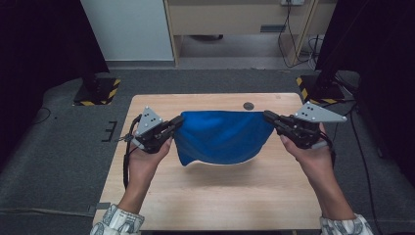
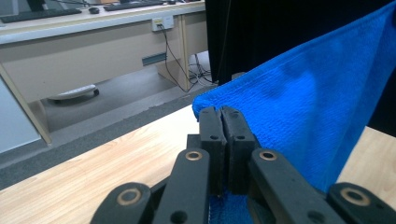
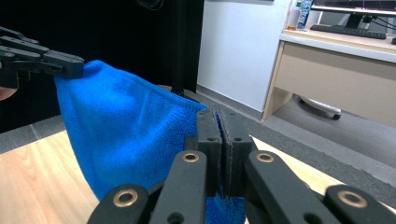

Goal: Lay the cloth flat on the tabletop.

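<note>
Blue cloth (image 1: 222, 137) between 2 clamped grippers

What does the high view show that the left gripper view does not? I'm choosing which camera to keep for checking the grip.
High view alone: both hands, the right claw on the far corner, the cloth's sagging lower edge above the table. Left gripper view alone: the left claw close up, jaws pressed together on the cloth's edge, and a desk behind. Shared: the blue cloth and the wooden tabletop.
</note>
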Demonstrator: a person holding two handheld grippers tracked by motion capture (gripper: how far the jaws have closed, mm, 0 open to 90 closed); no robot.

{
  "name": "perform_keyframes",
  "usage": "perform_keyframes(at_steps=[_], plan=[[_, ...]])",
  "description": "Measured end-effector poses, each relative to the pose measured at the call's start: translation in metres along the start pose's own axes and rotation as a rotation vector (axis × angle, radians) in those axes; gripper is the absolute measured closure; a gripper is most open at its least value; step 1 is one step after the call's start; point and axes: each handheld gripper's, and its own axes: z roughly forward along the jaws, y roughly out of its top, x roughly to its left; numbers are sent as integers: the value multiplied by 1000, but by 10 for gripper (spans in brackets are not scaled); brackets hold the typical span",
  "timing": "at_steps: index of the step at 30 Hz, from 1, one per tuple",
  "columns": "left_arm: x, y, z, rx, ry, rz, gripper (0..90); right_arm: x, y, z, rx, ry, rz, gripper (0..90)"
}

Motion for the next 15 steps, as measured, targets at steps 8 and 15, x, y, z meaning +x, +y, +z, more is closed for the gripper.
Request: perform_keyframes(at_steps=[8,15], plan=[[-20,1,-27,-7,-38,20,877,17,4,-35,-19,8,-31,881],[-21,-7,-27,33,-26,32,877,25,3,-44,8,20,-48,880]])
